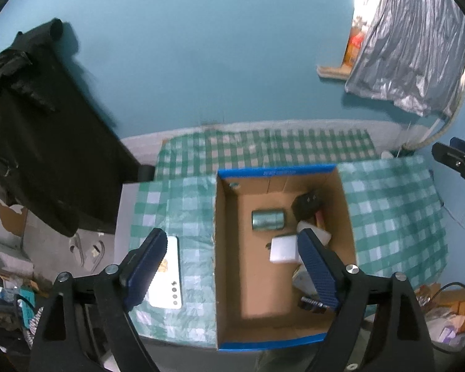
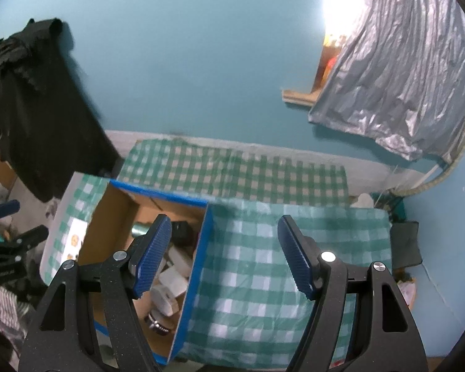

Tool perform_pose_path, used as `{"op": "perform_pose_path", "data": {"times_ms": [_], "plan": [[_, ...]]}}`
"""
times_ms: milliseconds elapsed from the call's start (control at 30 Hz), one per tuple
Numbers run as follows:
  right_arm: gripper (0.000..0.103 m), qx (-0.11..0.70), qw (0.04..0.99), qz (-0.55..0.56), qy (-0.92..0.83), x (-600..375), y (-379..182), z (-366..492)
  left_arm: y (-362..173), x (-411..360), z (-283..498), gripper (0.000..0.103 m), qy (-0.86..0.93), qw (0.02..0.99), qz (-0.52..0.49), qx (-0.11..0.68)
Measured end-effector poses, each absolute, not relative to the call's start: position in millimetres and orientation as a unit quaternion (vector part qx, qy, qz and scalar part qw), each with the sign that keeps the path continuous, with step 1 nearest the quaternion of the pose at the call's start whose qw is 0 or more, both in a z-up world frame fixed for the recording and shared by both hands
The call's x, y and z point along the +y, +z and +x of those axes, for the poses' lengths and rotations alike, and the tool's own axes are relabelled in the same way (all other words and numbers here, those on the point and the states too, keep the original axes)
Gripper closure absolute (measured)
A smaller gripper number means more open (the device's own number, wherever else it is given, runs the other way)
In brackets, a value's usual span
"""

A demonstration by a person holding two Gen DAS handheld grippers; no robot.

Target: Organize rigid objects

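Checked tablecloth point(image 2: 263, 266) lies bare right of the cardboard box point(image 2: 198, 266) edge.

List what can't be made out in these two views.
- Left wrist view: items in the box near its right wall, partly behind the left gripper finger; the white card is half covered by the other finger.
- Right wrist view: box contents cut by the right gripper finger and box wall.
- Both: card print too blurred to read.
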State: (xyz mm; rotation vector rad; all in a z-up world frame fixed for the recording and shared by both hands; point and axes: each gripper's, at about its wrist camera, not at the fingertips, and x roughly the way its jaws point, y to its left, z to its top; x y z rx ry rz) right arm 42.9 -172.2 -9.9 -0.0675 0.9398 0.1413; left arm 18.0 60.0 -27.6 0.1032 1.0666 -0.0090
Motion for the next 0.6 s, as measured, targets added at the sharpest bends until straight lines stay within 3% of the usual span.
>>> {"op": "perform_pose_path", "data": {"times_ms": [600], "plan": [[0.032, 0.411, 0.91, -0.047, 0.019, -186, 4, 31, -9, 40, 6, 0.014, -0.007, 0.882, 0.036, 0.469]]}}
